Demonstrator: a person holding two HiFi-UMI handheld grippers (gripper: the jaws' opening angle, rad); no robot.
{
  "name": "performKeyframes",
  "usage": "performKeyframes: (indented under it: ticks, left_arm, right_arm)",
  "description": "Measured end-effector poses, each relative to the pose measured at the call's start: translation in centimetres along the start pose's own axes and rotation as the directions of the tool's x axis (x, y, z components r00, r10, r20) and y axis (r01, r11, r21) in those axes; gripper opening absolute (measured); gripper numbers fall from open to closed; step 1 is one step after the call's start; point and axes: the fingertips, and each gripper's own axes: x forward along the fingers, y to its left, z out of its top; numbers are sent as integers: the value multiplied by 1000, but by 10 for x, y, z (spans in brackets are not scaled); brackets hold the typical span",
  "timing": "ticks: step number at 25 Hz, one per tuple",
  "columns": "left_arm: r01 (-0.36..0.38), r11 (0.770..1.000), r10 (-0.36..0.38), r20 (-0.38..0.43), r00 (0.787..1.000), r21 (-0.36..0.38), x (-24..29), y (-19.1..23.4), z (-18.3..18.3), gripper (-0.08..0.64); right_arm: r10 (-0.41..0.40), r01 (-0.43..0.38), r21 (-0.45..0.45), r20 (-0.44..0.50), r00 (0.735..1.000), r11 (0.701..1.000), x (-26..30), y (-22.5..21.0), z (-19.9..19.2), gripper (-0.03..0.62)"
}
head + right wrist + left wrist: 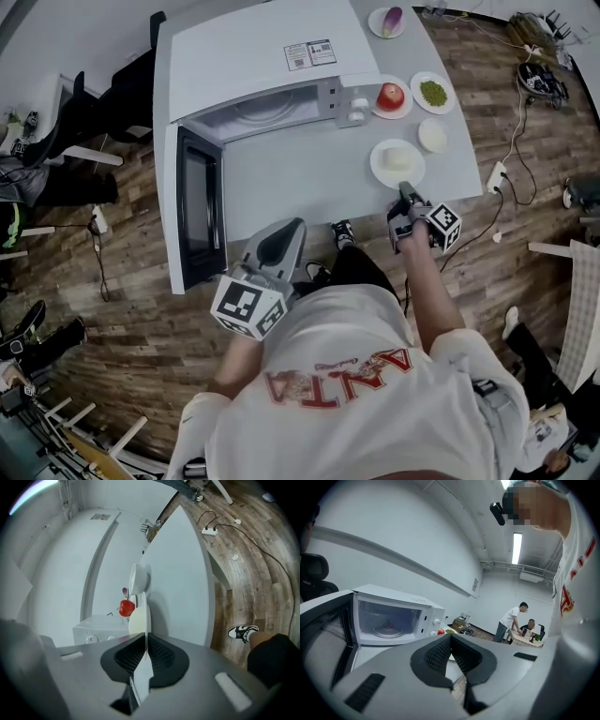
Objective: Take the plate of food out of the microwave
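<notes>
Status: my right gripper (409,199) is clamped on the near rim of the plate (397,161). The rim shows as a thin white edge pinched between the pads. The plate carries a pale portion of food and is outside the microwave (262,56), over the tabletop (300,178) to the right of the open door (199,206). The head view does not settle whether the plate rests on the surface or hangs just above it. My left gripper (281,246) is closed on nothing and held back near my body.

Hazards from here:
- The grip is on one edge only. Any roll of my wrist would likely tip the far side and let the food slide.
- Opening the pads before the plate is fully seated could drop it.
- A small bowl (432,136) sits just beyond the plate. Pushing forward could knock it.
- The plate lies near the front edge. Dragging it back on withdrawal could pull it off.
</notes>
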Motion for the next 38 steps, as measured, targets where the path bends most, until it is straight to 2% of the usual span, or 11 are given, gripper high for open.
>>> performKeyframes:
  ticks: [2,6,10,12,17,22,25,27,32,35,38]
  left_arm:
    - [-5,1000,5,-2,1000,-7,0,2,-1,9]
    - [-7,1000,7,-8,1000,-19,1,3,-2,9]
    - [-2,1000,2,-6,1000,-26,3,3,-1,9]
    - [1,999,-2,-7,1000,-37,5,3,-4,9]
    - [2,998,-3,-14,1000,-56,8,3,-5,9]
    - [16,998,-16,0,1000,-67,8,0,-6,9]
    - [13,997,-12,11,1000,-74,5,0,-4,9]
    - [8,997,-7,23,1000,-75,1,0,-3,9]
    - [-16,996,21,59,998,-86,-11,0,0,9]
    - [-34,996,41,73,996,-87,-18,0,0,9]
    - [-48,996,55,96,994,-75,-26,-1,3,9]
  right_arm:
    - [0,0,-24,1,1000,1000,1,4,3,22]
    - [-33,29,-97,-38,999,995,5,7,4,132]
    - [-145,79,-314,-191,971,946,9,7,-9,241]
    - [-229,85,-463,-264,937,882,9,4,-17,258]
    - [-425,33,-750,-337,840,660,5,-7,-33,264]
    - [-555,-24,-877,-324,766,479,-6,-17,-44,264]
    - [-602,-51,-913,-309,737,405,-13,-18,-49,264]
    - [-594,-61,-915,-308,743,398,-17,-10,-53,248]
    - [-479,-120,-905,-324,816,408,-24,40,-70,76]
    - [-356,-203,-902,-346,868,382,-28,89,-87,3]
    - [-189,-343,-876,-421,887,340,-39,138,-113,3]
